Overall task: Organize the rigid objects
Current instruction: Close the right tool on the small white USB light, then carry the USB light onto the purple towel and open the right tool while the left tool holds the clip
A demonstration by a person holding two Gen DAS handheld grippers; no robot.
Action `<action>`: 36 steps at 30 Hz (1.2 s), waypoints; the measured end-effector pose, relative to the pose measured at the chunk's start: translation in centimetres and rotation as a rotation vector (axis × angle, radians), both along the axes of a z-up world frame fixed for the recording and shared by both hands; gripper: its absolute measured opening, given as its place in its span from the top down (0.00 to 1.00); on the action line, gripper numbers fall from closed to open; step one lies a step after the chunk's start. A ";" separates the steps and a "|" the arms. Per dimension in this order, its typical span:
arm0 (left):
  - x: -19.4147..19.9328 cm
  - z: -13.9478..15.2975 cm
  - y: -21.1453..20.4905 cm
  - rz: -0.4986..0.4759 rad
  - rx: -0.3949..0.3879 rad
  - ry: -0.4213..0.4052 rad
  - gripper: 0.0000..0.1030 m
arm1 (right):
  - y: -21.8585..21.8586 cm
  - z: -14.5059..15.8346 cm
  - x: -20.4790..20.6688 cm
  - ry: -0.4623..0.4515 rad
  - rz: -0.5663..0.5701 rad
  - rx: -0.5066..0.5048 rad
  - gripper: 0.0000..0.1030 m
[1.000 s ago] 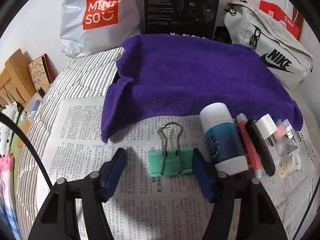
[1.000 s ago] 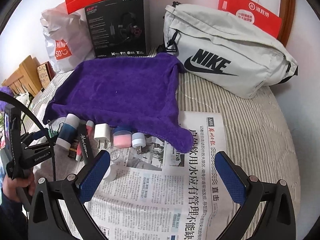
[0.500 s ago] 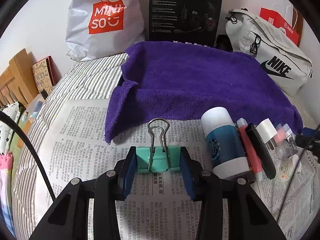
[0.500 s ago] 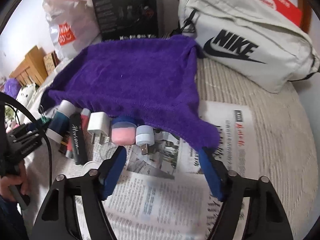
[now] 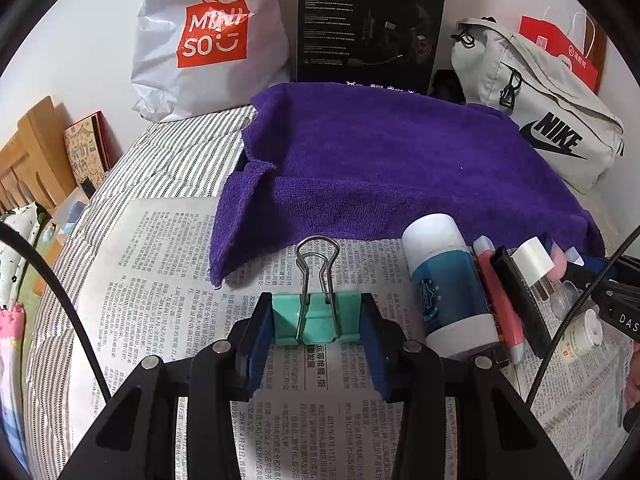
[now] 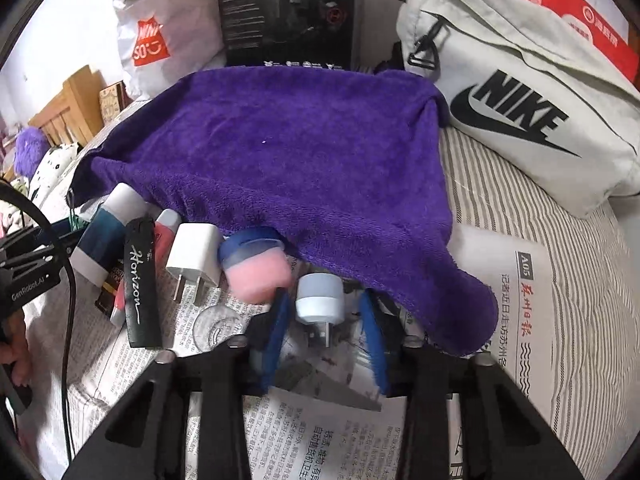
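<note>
My left gripper (image 5: 316, 320) is shut on a teal binder clip (image 5: 310, 318) with steel handles, over the newspaper (image 5: 160, 280). To its right lie a blue-and-white tube (image 5: 448, 284), a pink pen (image 5: 498, 296) and a black Horizon case (image 5: 520, 300). In the right wrist view my right gripper (image 6: 326, 312) has its blue pads on either side of a small white USB light (image 6: 320, 298), close to it; contact is unclear. Beside it lie a pink-and-blue cap (image 6: 258, 272), a white charger plug (image 6: 194, 258), the black case (image 6: 140, 280) and the tube (image 6: 104, 236).
A purple towel (image 6: 280, 152) covers the bed behind the row. A grey Nike bag (image 6: 520, 92), a black headset box (image 5: 370, 20) and a Miniso bag (image 5: 208, 40) stand against the wall. A wooden headboard (image 5: 28, 160) is at left. A small white jar (image 5: 580, 334) lies right.
My left gripper closed on the teal binder clip. My right gripper moved forward and down to the USB light and its jaws narrowed around it.
</note>
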State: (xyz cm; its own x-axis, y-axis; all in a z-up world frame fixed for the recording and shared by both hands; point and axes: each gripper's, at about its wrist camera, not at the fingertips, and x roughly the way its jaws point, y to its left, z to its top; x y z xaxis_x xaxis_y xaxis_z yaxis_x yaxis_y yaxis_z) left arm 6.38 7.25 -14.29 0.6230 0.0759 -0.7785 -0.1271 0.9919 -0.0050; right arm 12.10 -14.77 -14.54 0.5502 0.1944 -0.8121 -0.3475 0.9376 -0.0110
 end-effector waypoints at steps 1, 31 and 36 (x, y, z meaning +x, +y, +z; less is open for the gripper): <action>0.0 0.0 0.0 0.000 0.000 0.000 0.61 | -0.1 0.0 -0.1 -0.001 0.003 -0.001 0.77; 0.0 0.0 0.0 0.000 -0.002 -0.001 0.61 | -0.5 -0.4 -0.8 -0.064 -0.012 0.034 0.77; -0.1 0.1 0.1 -0.004 -0.013 -0.002 0.62 | -0.6 -0.4 -0.7 -0.052 -0.011 0.034 0.77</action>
